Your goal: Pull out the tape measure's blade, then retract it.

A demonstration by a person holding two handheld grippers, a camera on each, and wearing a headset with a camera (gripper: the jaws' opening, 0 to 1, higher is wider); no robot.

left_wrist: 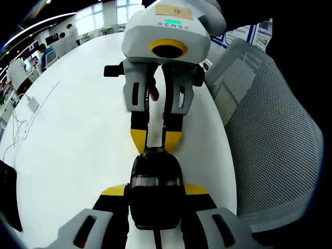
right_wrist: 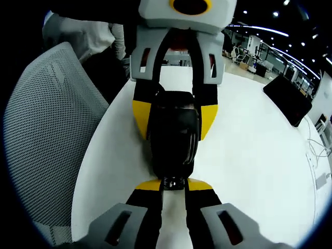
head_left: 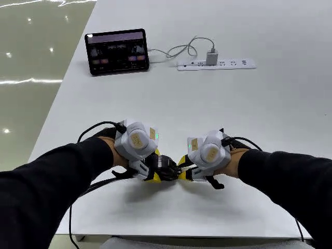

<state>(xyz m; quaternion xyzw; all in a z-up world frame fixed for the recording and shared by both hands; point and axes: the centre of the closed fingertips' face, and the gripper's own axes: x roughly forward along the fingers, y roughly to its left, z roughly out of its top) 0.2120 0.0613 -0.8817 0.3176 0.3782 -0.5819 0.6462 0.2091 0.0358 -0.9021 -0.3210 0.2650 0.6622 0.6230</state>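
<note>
Here the tape measure (right_wrist: 174, 132), a black case, sits low over the white bench (head_left: 207, 93) near its front edge, caught between the two claws as they meet nose to nose. The left claw (left_wrist: 155, 189) is clamped on the case, one yellow-tipped jaw on each flat side, with the body filling the gap between them. The right claw (right_wrist: 174, 185) faces it from the other end, its jaws drawn in narrow and pinching the small blade tip (right_wrist: 174, 182) at the mouth of the case. No length of blade shows between the tip and the case. The case's long axis runs from one claw to the other, crosswise in front of the person and roughly along the bench's near edge, and the blade mouth points toward the right claw. In the head view both black sleeves reach in from the bottom corners. Well apart, toward the far side of the bench, a dark tablet (head_left: 116, 51) stands propped up, and a white power strip (head_left: 218, 64) lies to its right with a cable between them. A grey mesh chair (left_wrist: 275, 129) stands just beside the bench's near edge.
</note>
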